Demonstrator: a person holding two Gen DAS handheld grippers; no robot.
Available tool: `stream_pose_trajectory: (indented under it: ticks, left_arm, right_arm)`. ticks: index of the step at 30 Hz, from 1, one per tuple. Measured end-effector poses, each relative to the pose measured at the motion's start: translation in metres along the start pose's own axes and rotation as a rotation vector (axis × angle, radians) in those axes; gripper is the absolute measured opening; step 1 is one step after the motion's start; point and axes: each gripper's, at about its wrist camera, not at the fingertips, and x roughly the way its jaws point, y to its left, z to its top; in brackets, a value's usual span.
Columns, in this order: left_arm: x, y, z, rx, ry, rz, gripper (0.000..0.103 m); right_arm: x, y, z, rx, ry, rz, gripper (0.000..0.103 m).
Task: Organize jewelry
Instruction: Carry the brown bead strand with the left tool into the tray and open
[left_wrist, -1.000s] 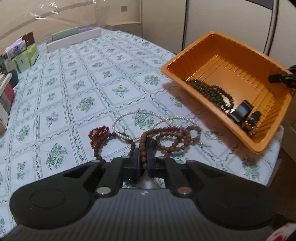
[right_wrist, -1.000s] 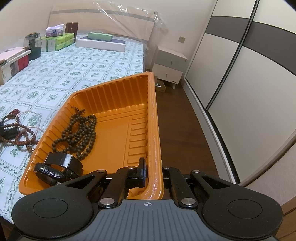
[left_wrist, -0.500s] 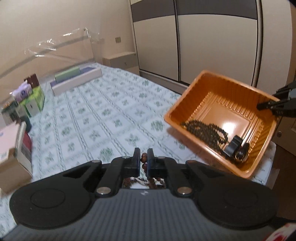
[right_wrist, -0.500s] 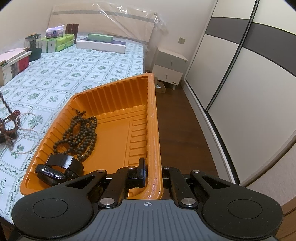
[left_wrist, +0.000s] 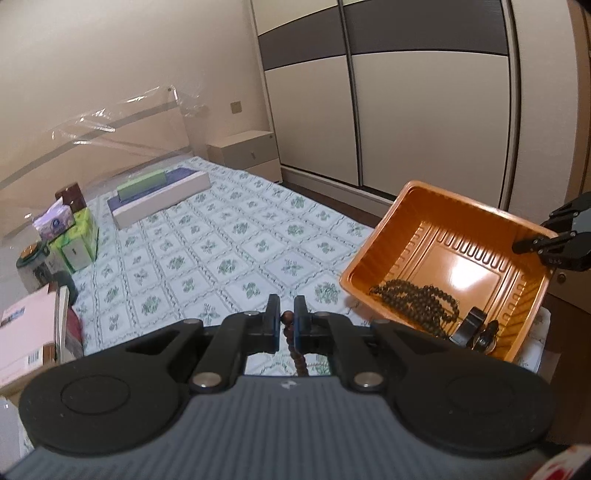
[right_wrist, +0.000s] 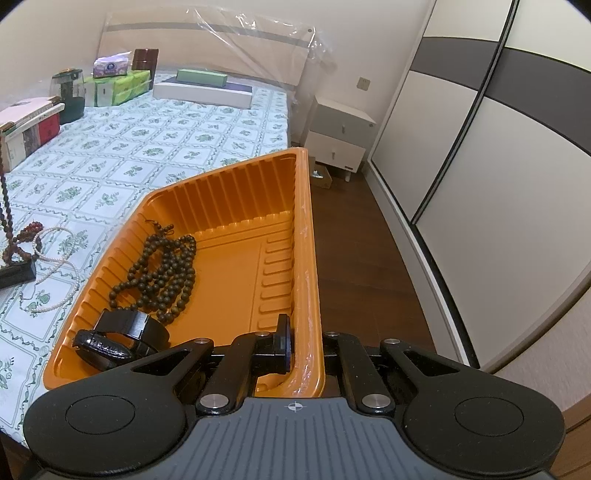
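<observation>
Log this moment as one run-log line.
left gripper: shut on reddish-brown bead string, lifted | right gripper: shut on orange tray rim | in tray: dark beads | on bedspread: pearl necklace

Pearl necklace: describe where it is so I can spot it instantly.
Look at the floral bedspread, just left of the orange tray. The pearl necklace lies there in loose loops. It is the only white strand; the beads beside it are reddish brown.

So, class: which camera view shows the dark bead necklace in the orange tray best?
The right wrist view: the dark bead necklace lies close and whole on the orange tray floor, individual beads clear. The left wrist view shows it smaller and farther off, piled at the tray's low end.
</observation>
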Motion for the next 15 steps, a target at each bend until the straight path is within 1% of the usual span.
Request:
stream_pose_trajectory:
  ticks: [5, 9, 15]
  left_arm:
    - [-0.004, -0.004, 0.019, 0.035, -0.033, -0.008, 0.006]
    - [-0.008, -0.007, 0.041, 0.062, -0.069, -0.014, 0.006]
    - [-0.010, -0.019, 0.075, 0.098, -0.123, -0.051, 0.006]
  right_arm:
    - [0.000, 0.000, 0.000, 0.001, 0.000, 0.000, 0.006]
    - [0.000, 0.000, 0.000, 0.001, 0.000, 0.000, 0.006]
    - [0.000, 0.000, 0.001, 0.002, -0.001, 0.000, 0.006]
